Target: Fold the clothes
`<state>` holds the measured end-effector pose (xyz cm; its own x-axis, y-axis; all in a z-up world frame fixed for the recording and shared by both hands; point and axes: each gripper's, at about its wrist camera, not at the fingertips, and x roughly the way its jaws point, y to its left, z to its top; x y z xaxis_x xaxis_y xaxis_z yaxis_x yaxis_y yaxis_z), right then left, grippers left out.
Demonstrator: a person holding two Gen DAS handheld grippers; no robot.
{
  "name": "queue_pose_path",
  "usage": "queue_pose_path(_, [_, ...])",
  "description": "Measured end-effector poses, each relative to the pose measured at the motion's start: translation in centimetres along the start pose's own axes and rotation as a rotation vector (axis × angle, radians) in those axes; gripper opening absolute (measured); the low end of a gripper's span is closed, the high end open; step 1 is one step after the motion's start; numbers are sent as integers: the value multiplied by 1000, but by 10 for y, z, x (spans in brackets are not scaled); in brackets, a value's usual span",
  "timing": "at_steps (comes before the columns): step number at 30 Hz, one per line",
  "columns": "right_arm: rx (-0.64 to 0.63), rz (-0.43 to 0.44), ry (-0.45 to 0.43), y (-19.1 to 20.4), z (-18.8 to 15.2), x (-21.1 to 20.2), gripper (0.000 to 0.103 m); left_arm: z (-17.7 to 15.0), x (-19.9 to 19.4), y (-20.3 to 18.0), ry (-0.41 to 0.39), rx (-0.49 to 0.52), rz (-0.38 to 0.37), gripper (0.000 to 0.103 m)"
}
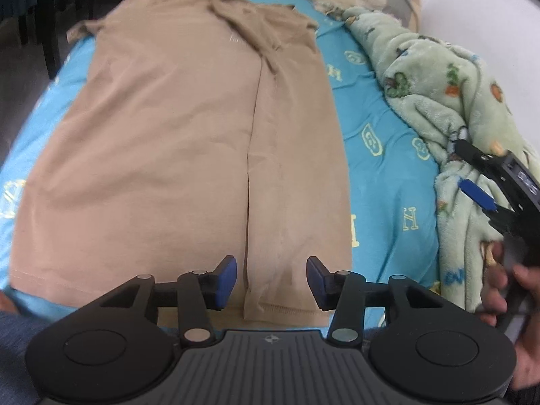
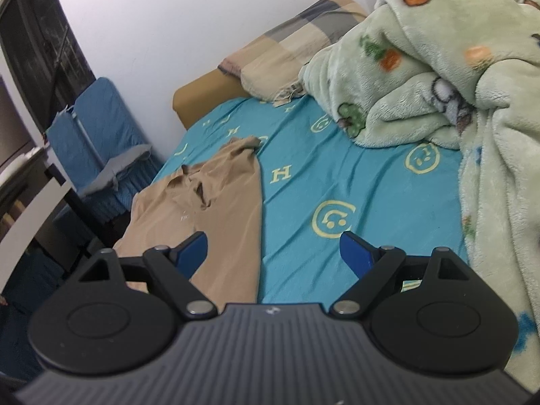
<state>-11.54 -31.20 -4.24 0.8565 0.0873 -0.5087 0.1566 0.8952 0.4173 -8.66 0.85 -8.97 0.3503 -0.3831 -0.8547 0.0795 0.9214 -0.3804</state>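
A tan shirt [image 1: 168,155] lies flat on the turquoise bed sheet [image 1: 381,155], its right side folded inward into a long lengthwise strip [image 1: 290,168]. My left gripper [image 1: 271,281] hovers over the shirt's near hem, open, with nothing between its blue pads. In the right wrist view the same shirt [image 2: 216,209] stretches away on the left. My right gripper [image 2: 273,253] stands wide open above the sheet [image 2: 354,182], just right of the shirt's edge, empty. The right gripper [image 1: 472,179] also shows at the right edge of the left wrist view, held by a hand [image 1: 513,290].
A crumpled pale green fleece blanket [image 1: 449,101] is heaped along the right side of the bed. A beige checked pillow [image 2: 297,44] lies at the head by the white wall. Blue padded furniture [image 2: 98,128] and a dark chair stand off the bed's left side.
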Motion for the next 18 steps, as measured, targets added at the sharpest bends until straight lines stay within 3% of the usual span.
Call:
queue_pose_path(5, [-33, 12, 20, 8, -4, 4, 87, 11, 42, 2, 68, -59, -3, 44])
queue_pose_path(6, [-41, 12, 25, 10, -5, 5, 87, 11, 49, 4, 84, -70, -9, 35])
queue_pose_path(7, [-48, 11, 29, 11, -6, 6, 87, 10, 54, 5, 108, -78, -13, 10])
queue_pose_path(9, [-53, 12, 36, 12, -6, 8, 87, 6, 56, 7, 139, -74, -2, 2])
queue_pose_path(15, [-63, 15, 64, 12, -8, 16, 87, -3, 41, -4, 55, 22, 96, 3])
queue_pose_path(17, [-72, 17, 67, 13, -9, 17, 87, -4, 37, -12, 25, 65, 116, 9])
queue_pose_path(18, [-76, 20, 65, 14, -10, 16, 87, -4, 33, -15, 0, 87, 120, 19])
